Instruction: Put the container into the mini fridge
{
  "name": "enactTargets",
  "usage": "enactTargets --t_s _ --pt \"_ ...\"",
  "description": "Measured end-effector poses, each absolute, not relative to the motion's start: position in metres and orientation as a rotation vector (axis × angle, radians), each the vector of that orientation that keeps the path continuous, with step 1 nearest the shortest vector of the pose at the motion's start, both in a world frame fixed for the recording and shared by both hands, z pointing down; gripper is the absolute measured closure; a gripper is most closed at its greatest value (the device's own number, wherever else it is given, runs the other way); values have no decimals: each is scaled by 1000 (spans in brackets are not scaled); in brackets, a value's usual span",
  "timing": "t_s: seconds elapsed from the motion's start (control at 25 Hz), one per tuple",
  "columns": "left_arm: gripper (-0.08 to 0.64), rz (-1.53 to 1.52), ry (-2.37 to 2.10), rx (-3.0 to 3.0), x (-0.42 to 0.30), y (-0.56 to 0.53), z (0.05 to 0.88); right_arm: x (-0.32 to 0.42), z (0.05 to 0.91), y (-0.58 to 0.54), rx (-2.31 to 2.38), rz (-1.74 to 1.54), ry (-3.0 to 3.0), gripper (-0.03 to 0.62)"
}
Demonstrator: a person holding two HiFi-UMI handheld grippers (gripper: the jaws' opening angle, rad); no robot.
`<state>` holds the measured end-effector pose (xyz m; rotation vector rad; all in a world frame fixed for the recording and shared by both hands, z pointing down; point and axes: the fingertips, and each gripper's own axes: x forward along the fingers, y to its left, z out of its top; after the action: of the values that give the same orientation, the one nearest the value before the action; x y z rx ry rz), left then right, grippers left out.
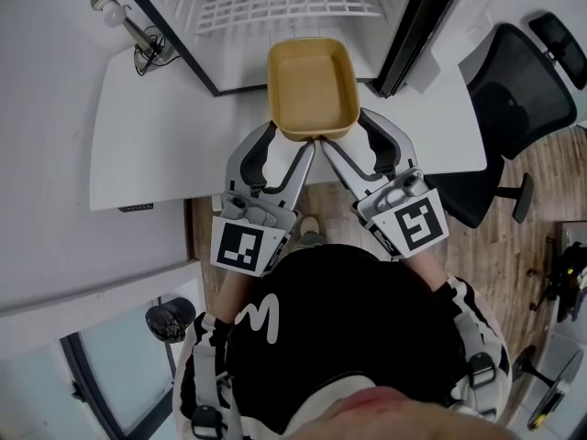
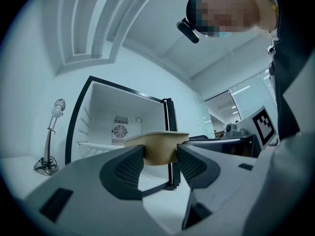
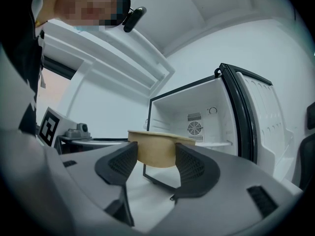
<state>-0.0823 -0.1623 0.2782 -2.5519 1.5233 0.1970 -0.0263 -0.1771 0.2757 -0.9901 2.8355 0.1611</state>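
Note:
A tan, empty rectangular container (image 1: 312, 85) hangs above the white table's edge, just in front of the open mini fridge (image 1: 284, 3). My left gripper (image 1: 292, 137) is shut on its near left corner. At the near right corner my right gripper (image 1: 343, 132) is shut on it too. In the left gripper view the container (image 2: 157, 146) sits between the dark pads of the left gripper (image 2: 160, 162), with the fridge (image 2: 123, 127) behind it. The right gripper view shows the container (image 3: 155, 149) clamped in the right gripper (image 3: 155, 163), and the fridge (image 3: 197, 122) beyond.
The fridge door (image 1: 413, 26) stands open to the right; a wire shelf lies inside. A desk lamp (image 1: 119, 12) stands on the white table (image 1: 156, 126) to the left of the fridge. A black office chair (image 1: 514, 108) is at the right over wooden floor.

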Motion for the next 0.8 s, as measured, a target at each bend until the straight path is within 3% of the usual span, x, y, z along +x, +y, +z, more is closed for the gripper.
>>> enactTargets --t_s 0.8 --pt "344 230 1445 -2566 -105 -208 258 -45 259 -220 -1064 217 2792 341"
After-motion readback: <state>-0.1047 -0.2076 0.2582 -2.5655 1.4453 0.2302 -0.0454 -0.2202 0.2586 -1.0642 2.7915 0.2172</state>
